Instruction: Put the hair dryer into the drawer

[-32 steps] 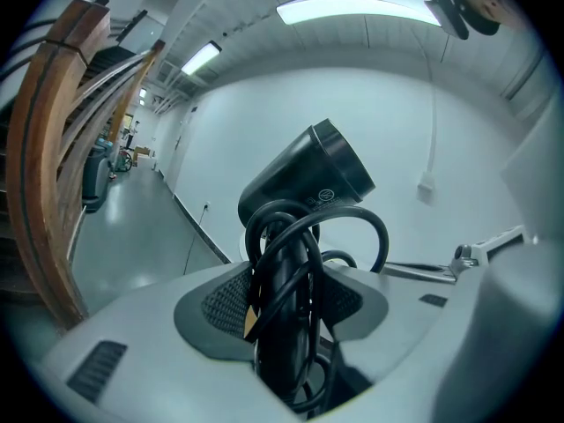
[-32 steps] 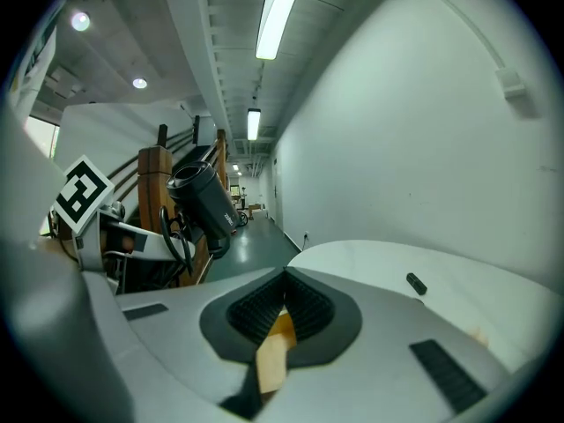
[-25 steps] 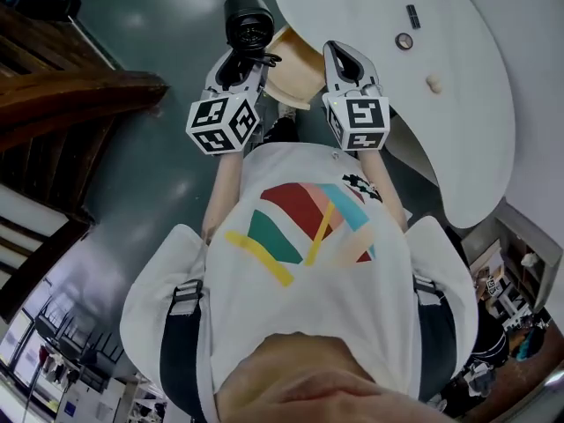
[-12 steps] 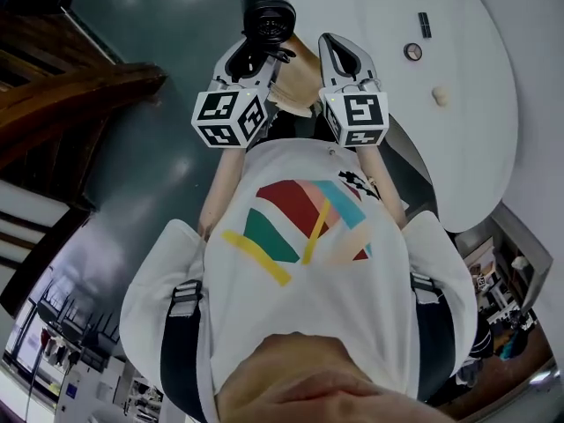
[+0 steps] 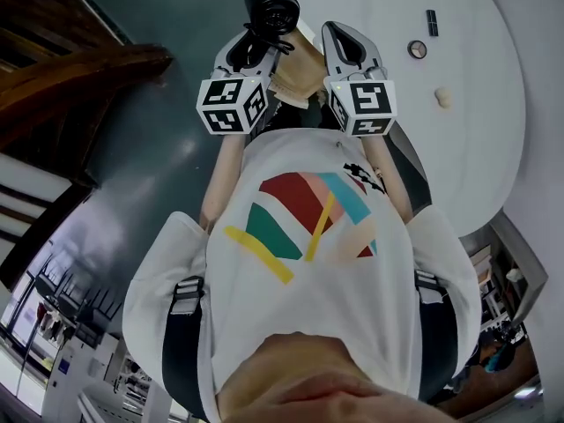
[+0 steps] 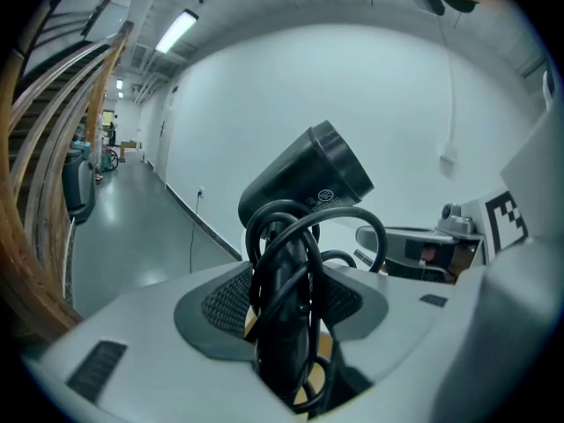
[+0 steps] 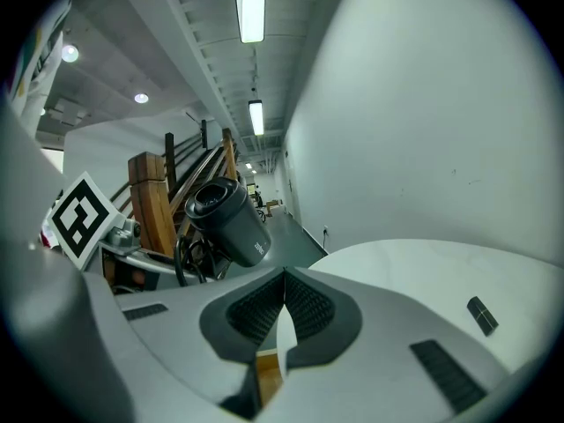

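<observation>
The black hair dryer (image 5: pixel 271 3), cord wound round its handle, is held up over the dark floor. My left gripper (image 5: pixel 257 44) is shut on that handle. In the left gripper view the dryer (image 6: pixel 304 183) rises between the two pads with its barrel tilted to the upper right, and the left gripper (image 6: pixel 284 302) grips the wrapped handle. My right gripper (image 5: pixel 342 39) is beside it, shut and holding nothing; in its own view the right gripper (image 7: pixel 284 311) has its pads together. A pale wooden drawer box (image 5: pixel 295 73) shows below and between the two grippers.
A white round table (image 5: pixel 476 122) fills the right side, with a small round object (image 5: pixel 417 49), a dark strip (image 5: pixel 432 22) and a beige piece (image 5: pixel 443 98) on it. A wooden staircase (image 5: pixel 79 77) stands at the left. The person's torso fills the lower head view.
Both grippers have moved up and a little right in the head view, toward the table's edge. The hair dryer went along in the left gripper. Neither gripper's jaws changed.
</observation>
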Demonstrator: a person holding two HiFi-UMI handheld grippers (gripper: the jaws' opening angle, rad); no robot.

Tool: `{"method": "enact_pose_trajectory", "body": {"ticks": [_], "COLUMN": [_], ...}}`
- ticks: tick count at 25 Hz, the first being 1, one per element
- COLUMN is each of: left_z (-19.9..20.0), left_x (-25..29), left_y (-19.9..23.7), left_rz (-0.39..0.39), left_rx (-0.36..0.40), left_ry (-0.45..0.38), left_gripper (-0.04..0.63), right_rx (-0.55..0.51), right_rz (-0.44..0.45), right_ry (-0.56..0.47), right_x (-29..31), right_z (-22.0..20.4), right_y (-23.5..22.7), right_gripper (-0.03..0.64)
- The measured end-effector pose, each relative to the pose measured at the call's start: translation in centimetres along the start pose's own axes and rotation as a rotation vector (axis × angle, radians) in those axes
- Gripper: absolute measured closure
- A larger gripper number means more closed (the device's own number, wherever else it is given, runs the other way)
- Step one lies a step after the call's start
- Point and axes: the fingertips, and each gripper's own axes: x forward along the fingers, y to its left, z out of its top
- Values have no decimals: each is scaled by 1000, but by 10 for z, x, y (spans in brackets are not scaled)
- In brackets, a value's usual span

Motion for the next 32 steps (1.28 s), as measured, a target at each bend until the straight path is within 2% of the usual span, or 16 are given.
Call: {"method": "enact_pose_trajectory", "body": {"ticks": [6,16,25,32], "left_z": [-20,-89,-131,-147], "left_x": [3,4,10,13], "left_y": [3,27,25,29], "left_rz": [35,49,44,30], "left_rx": [31,244,232,279], "left_ry": [68,322,442,521], "left_gripper": [382,382,382,382], "right_rx": [7,-8,12,20], "right_rz": [-2,5,-13,-14], "right_ry": [0,27,83,89], "right_x": [-3,4,3,3], "right_z": [0,-8,-25,-30], "right_y": [-10,-1,-8,-6], "right_gripper": [604,604,604,604]}}
